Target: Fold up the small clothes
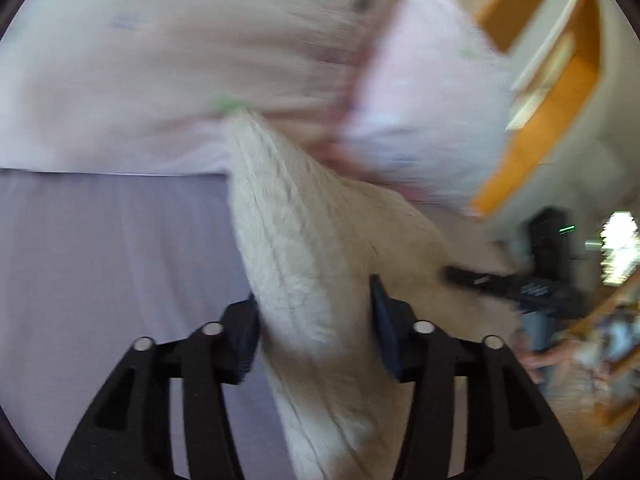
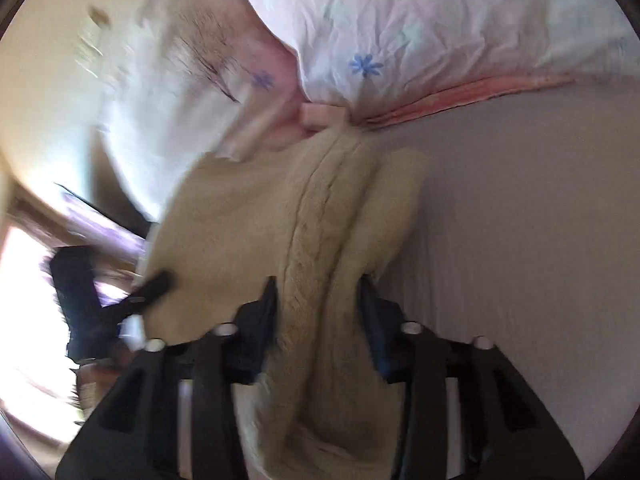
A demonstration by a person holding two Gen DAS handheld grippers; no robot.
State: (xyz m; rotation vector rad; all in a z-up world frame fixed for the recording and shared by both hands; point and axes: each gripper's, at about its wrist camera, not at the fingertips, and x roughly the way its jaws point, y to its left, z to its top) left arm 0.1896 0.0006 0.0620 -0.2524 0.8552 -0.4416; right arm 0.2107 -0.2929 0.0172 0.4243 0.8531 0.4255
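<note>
A cream cable-knit garment hangs stretched between both grippers above a grey bed sheet. My left gripper is shut on one bunched edge of the knit. My right gripper is shut on another bunched edge of the same garment. In the left wrist view the right gripper shows at the right, holding the cloth's far corner. In the right wrist view the left gripper shows at the left on the cloth. Both views are motion-blurred.
A pale pink duvet with blue flowers lies bunched at the head of the bed, also in the left wrist view. The grey sheet spreads below. Orange wooden furniture and a bright window stand beside the bed.
</note>
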